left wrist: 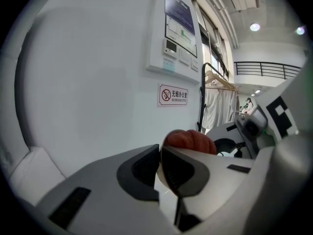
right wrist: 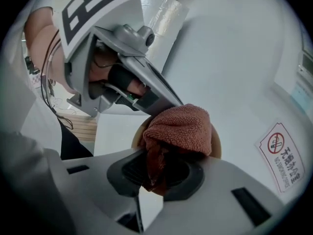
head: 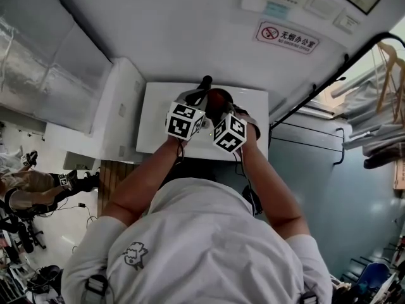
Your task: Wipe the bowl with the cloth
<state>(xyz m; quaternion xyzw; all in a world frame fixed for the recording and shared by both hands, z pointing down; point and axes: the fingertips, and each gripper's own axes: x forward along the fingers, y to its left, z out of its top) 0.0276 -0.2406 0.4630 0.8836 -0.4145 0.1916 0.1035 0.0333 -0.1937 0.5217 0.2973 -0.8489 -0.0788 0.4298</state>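
The wiping itself is in hand. The left tongs (left wrist: 160, 168) are closed on the thin rim of the bowl (right wrist: 215, 142) and steady it. The right tongs (right wrist: 156, 173) grip a bunched tail of the reddish cloth (right wrist: 182, 127), whose rounded bulk sits pressed into the bowl's hollow. The bowl is over the middle of the white bench (head: 158, 116), toward its far edge, and appears to be held clear of the surface rather than resting on it, though no view settles that.

The next move, as I judge it, calls for sweeping the cloth round the inner wall while the left grip takes the push. The pinch on the rim is narrow, so a hard rub could twist the bowl in it.

Both forearms reach forward and converge over the bench, with the marker cubes side by side. The left tongs slope gently downward. The right tongs tip down more steeply and come at the bowl from the person's right.
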